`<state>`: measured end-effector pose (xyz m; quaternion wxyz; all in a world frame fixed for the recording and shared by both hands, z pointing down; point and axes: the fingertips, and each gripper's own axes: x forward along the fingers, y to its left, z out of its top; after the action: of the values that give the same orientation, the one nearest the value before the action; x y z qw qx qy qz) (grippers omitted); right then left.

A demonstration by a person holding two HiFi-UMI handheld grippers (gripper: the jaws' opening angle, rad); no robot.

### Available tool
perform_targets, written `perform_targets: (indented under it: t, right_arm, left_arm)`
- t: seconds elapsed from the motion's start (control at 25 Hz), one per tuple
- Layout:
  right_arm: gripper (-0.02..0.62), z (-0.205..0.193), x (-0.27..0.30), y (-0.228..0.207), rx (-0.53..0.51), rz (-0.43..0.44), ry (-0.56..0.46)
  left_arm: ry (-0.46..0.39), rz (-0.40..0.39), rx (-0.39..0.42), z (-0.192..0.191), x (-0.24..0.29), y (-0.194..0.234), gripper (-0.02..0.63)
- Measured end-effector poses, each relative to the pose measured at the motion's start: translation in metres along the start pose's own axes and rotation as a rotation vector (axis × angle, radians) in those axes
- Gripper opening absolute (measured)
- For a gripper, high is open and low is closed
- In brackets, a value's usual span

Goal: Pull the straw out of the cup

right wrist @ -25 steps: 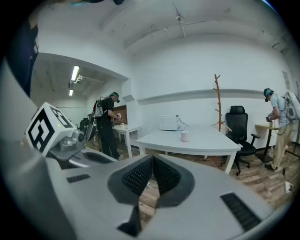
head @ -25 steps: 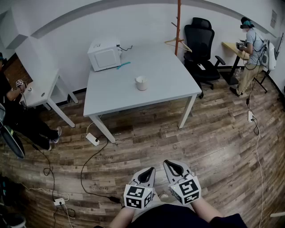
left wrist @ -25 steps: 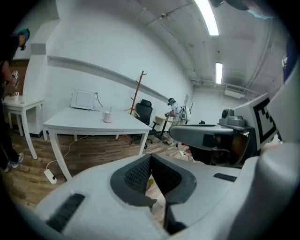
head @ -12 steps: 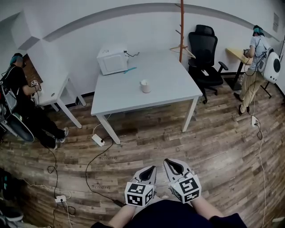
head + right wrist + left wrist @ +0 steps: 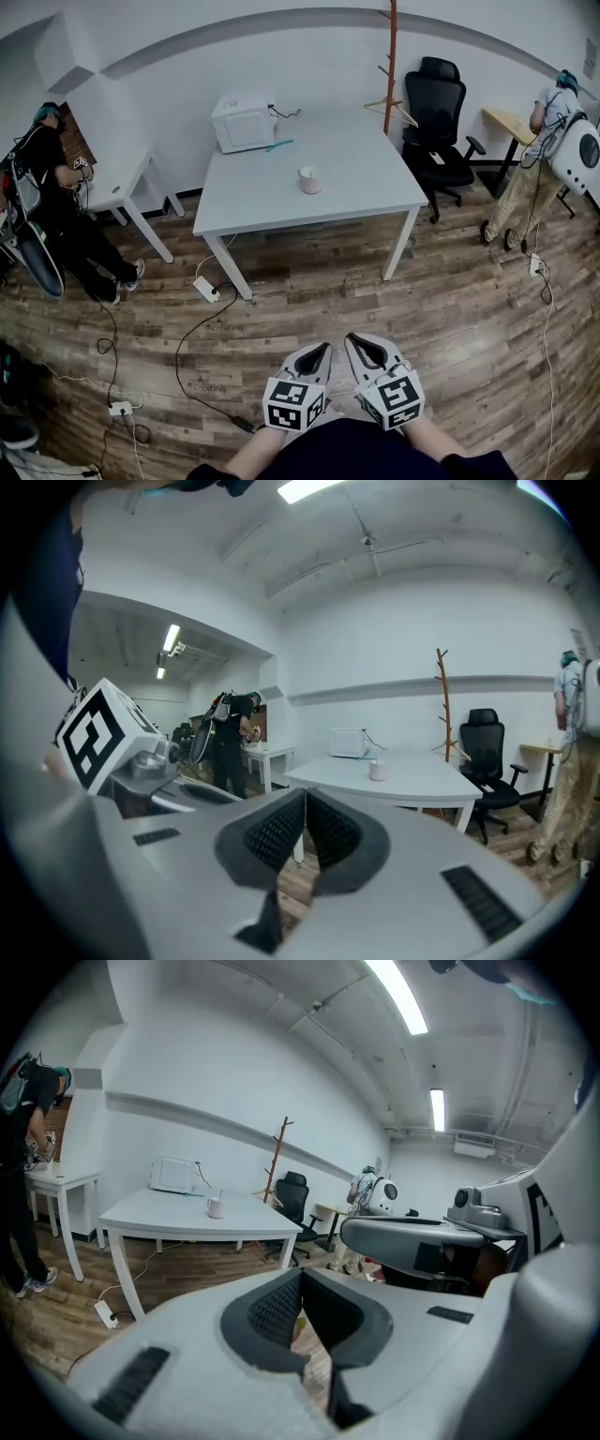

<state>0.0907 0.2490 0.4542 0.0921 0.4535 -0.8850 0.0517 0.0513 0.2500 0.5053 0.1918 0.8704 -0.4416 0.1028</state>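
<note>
Sitting well ahead on table [image 5: 361, 192]: cup [image 5: 309, 179] with straw [image 5: 220, 1194]; left gripper [image 5: 322, 348], right gripper [image 5: 350, 340] jaws clenched, empty.

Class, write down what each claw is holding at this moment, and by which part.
Nothing: the left claw and right claw are both shut and empty, away from the cup.

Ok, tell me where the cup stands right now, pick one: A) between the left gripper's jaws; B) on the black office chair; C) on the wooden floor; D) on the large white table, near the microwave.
D: the cup stands on the large white table, a little in front of the microwave, with nothing gripping it.
</note>
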Motion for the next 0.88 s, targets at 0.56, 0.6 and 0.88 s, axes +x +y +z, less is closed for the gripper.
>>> perform_targets:
  t: [0.56,0.6,0.88]
  right_arm:
    - [0.031,-0.013,0.014,0.003,0.038,0.035,0.063]
    - [0.031,-0.014,0.018,0.002,0.041,0.035,0.066]
    - [0.031,-0.005,0.054,-0.019,0.044,0.030,0.071]
  left_arm:
    - [0.003,0.030,-0.040,0.001,0.002,0.012,0.017]
    - [0.004,0.031,-0.044,0.002,0.004,0.015,0.017]
    - [0.004,0.036,-0.054,0.018,0.029,0.047,0.017]
